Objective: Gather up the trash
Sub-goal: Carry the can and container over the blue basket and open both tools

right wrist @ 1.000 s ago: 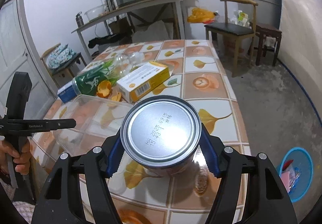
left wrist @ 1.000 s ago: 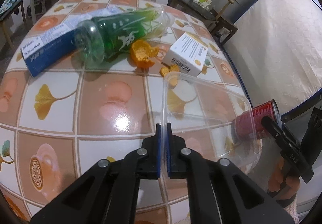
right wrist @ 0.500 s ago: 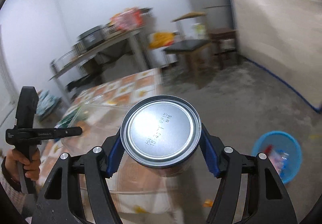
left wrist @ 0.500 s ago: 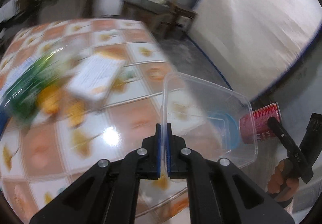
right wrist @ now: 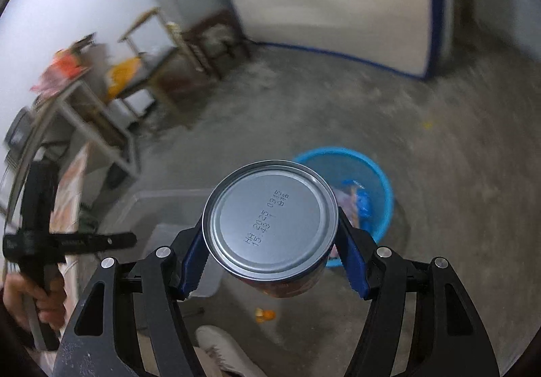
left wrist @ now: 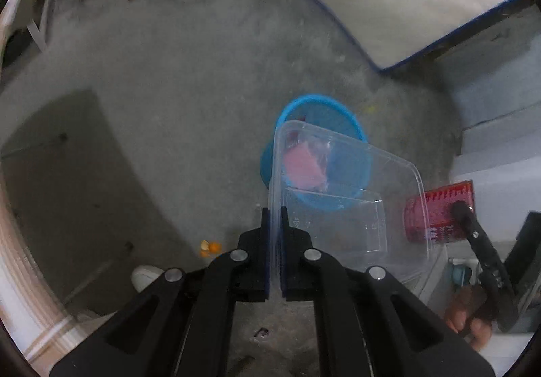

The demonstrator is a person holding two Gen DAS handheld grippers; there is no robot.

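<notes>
Nearest the camera, the left gripper (left wrist: 275, 228) has its jaws closed thin on one wall of the clear plastic container (left wrist: 348, 194), which hangs tilted in the air over the floor. The right gripper (right wrist: 270, 251) clamps the sides of a tin can (right wrist: 270, 218), base toward the lens; its red label shows beside the container in the left view. Below and beyond both loads sits the blue bin (right wrist: 375, 180) on the concrete floor (left wrist: 169, 89), with scraps already inside. A bit of orange peel (right wrist: 265, 314) lies on the floor short of it. To finish well, I would bring each load squarely over the bin's mouth, lower it close to the rim, then release one at a time so the light container cannot glance off the can.
</notes>
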